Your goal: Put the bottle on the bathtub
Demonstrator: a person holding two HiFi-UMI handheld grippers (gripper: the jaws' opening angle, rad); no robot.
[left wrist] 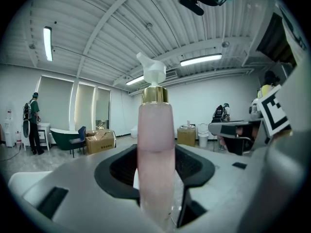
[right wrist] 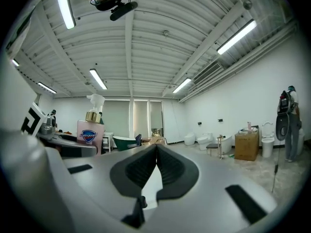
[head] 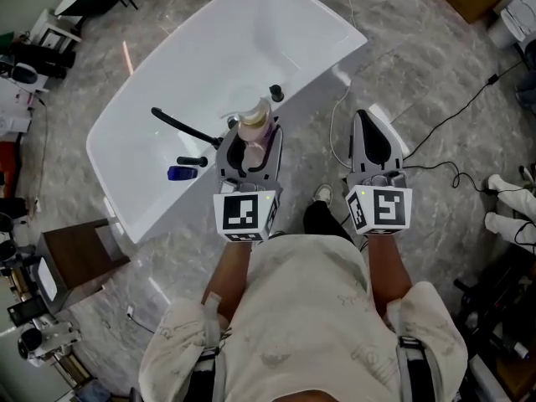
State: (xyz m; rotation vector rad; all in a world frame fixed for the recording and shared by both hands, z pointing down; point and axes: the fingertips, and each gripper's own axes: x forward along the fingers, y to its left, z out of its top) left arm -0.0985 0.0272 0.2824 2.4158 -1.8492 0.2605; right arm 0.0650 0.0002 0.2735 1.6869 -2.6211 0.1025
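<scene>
A pink pump bottle [head: 254,131] with a gold collar and white pump stands upright between the jaws of my left gripper [head: 250,147], which is shut on it. In the left gripper view the bottle [left wrist: 155,149] fills the middle, held between the black pads [left wrist: 194,166]. I hold it over the near rim of the white bathtub [head: 167,107]. My right gripper [head: 375,145] points upward to the right of the tub, its jaws shut and empty; in its own view the gripper [right wrist: 156,166] shows the pads pressed together, and the bottle [right wrist: 90,130] shows at left.
A black faucet [head: 180,126], a black knob [head: 275,94] and a small blue object [head: 181,172] sit on the tub. A brown stand [head: 79,258] is at left. White cables [head: 339,115] and a black cable [head: 469,111] cross the marble floor. A person's feet [head: 509,203] show at right.
</scene>
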